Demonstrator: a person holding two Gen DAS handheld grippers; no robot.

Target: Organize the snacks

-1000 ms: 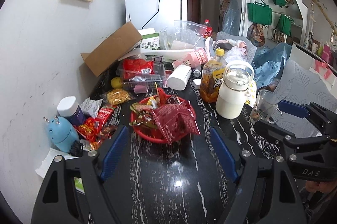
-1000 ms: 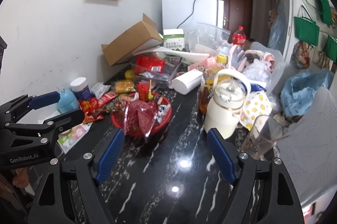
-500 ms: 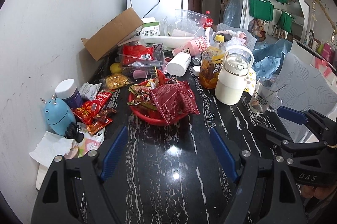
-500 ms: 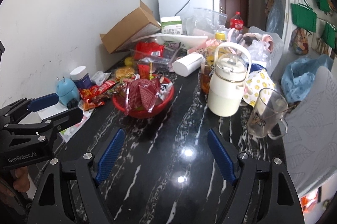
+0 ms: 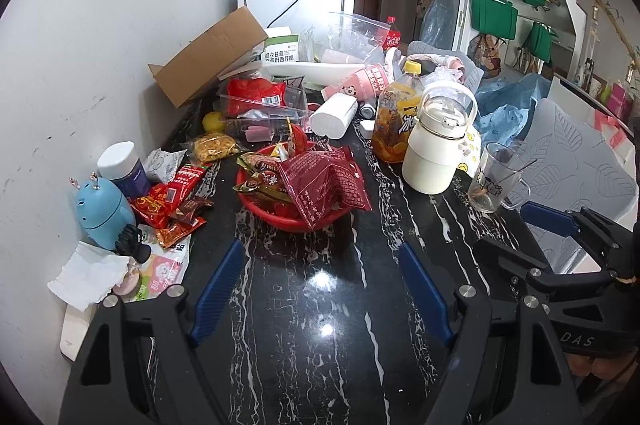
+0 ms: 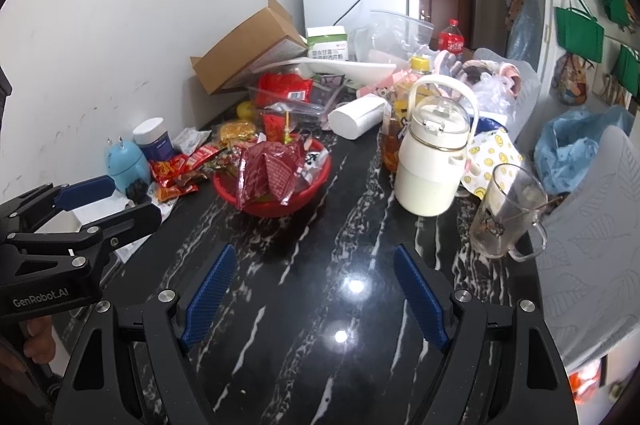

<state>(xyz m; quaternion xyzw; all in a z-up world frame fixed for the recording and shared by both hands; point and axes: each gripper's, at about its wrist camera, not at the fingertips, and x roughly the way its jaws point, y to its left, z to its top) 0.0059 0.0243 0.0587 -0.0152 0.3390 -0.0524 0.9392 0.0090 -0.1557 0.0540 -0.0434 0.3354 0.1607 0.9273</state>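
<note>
Blue-padded fingers of the left gripper (image 5: 320, 289) stand wide apart over bare black marble-veined countertop (image 5: 320, 345), holding nothing; the right gripper (image 6: 316, 289) is spread the same way over the same stretch, also empty. Each shows at the edge of the other's view, side by side and well short of the snacks.

Beyond that bare strip sits the round red plastic bowl (image 5: 280, 219), heaped with wrapped snacks, a large dark-red foil snack bag (image 5: 324, 185) draped over its near rim. Left of the bowl, several loose red and orange snack packets (image 5: 168, 201) lie on the counter beside a pale blue rounded gadget (image 5: 102, 213) and a white-capped dark jar (image 5: 120, 167). A yellow crinkly packet (image 5: 212, 147) lies a little farther back. Right of the bowl stand a cream kettle-shaped jug with a loop handle (image 5: 436, 145) and a clear glass mug (image 5: 496, 177); behind is a pile of boxes, bottles and clear trays.

Both tools seem to be between grasps, so the step in hand looks like choosing a packet. With some snacks in the bowl and others outside, gathering appears part-way. A next move toward the loose packets would suit the left gripper, lowered flat to pinch a thin, slippery wrapper edge without nudging the blue gadget.
</note>
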